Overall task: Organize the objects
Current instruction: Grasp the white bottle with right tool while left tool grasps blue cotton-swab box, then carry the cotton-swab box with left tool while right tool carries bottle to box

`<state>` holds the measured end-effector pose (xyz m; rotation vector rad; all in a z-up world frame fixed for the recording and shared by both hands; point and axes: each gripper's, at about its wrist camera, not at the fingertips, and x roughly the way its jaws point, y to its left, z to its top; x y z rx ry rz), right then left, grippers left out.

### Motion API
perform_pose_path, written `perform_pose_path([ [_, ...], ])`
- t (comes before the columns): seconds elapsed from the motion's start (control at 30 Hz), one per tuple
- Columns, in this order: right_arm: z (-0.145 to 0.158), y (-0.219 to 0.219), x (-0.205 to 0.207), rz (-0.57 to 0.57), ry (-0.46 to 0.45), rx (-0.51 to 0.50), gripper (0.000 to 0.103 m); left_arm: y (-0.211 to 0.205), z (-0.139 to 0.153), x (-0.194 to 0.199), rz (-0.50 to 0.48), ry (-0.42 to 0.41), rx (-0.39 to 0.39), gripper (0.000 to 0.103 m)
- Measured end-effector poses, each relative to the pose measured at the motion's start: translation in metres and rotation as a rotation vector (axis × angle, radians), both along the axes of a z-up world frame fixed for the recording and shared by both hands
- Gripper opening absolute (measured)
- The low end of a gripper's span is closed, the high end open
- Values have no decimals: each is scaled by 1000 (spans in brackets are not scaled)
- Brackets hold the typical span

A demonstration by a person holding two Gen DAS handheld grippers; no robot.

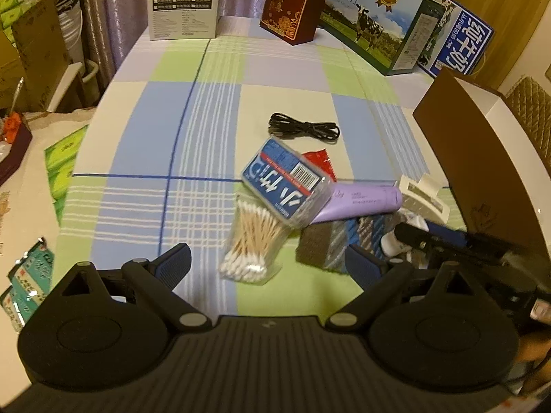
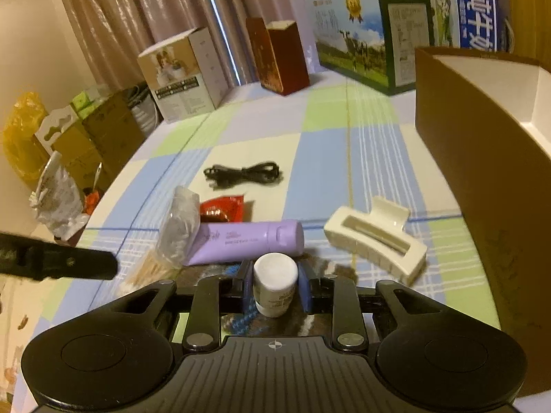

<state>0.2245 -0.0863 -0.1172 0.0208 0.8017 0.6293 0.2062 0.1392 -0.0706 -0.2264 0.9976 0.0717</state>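
Observation:
My right gripper (image 2: 274, 287) is shut on a small white bottle (image 2: 274, 284), held upright above a dark patterned cloth (image 2: 241, 320). In front lie a purple tube (image 2: 248, 242), a cream hair clip (image 2: 377, 241), a red sachet (image 2: 222, 208) and a black cable (image 2: 242, 173). My left gripper (image 1: 267, 261) is open and empty above a bag of cotton swabs (image 1: 253, 241). A clear case with a blue label (image 1: 284, 182) leans on the purple tube (image 1: 361, 203). The brown open box (image 2: 482, 144) stands at the right.
Milk cartons (image 1: 382, 20), a dark red box (image 1: 292, 3) and a white box (image 1: 182, 17) line the far edge of the checked tablecloth (image 1: 155, 144). Cardboard boxes and bags (image 2: 86, 137) stand off the table's left side.

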Motion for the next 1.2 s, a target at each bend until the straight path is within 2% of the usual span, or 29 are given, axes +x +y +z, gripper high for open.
perform_pose_path([
  [0.17, 21, -10, 5, -40, -68, 22, 24, 1, -4, 19, 5, -10, -57, 92],
  [0.3, 32, -22, 15, -85, -98, 22, 24, 4, -8, 37, 25, -17, -132, 90],
  [0.63, 38, -48, 33, -180, -109, 19, 24, 21, -40, 81, 126, 59, -285, 79],
  [0.73, 36, -50, 36, -187, -104, 15, 24, 24, -50, 91, 151, 84, -303, 71],
  [0.93, 34, -52, 35, -186, -85, 15, 24, 24, -58, 101, 159, 105, -297, 74],
  [1.07, 37, -52, 31, -173, -82, 23, 24, 23, -56, 98, 138, 101, -275, 71],
  [1.2, 40, -52, 23, -158, -77, 37, 24, 21, -49, 91, 109, 83, -245, 61],
])
